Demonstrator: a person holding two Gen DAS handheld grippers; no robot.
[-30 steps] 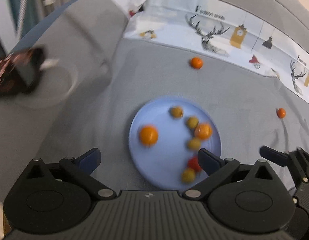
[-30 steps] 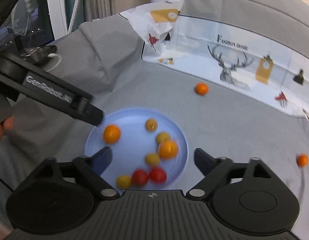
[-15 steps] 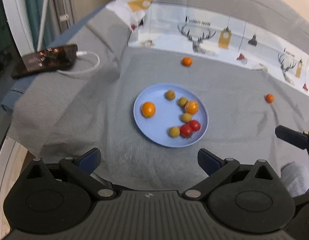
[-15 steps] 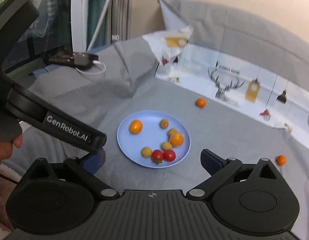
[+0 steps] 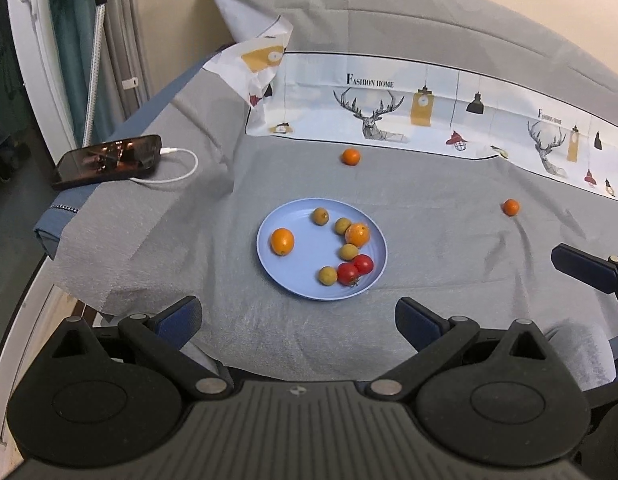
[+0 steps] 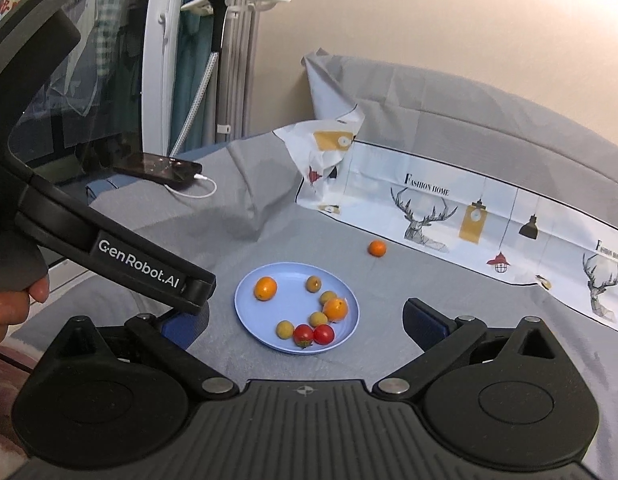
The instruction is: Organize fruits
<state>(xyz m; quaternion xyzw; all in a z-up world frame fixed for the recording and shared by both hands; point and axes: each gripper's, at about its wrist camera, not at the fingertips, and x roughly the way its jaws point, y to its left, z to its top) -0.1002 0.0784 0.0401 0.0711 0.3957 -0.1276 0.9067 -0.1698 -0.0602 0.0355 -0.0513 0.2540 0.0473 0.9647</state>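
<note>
A blue plate sits on the grey cloth, also in the right wrist view. It holds two oranges, two red tomatoes and several small yellow-green fruits. One small orange lies loose behind the plate, another to its right. My left gripper is open and empty, held back above the near edge of the cloth. My right gripper is open and empty, also well back from the plate.
A phone with a white charging cable lies at the left edge of the bed. A printed deer-pattern cloth runs along the back. The left gripper's body fills the left of the right wrist view.
Both grippers have pulled back and up from the plate, which now looks smaller and farther away. The fruit on the plate has not moved.
</note>
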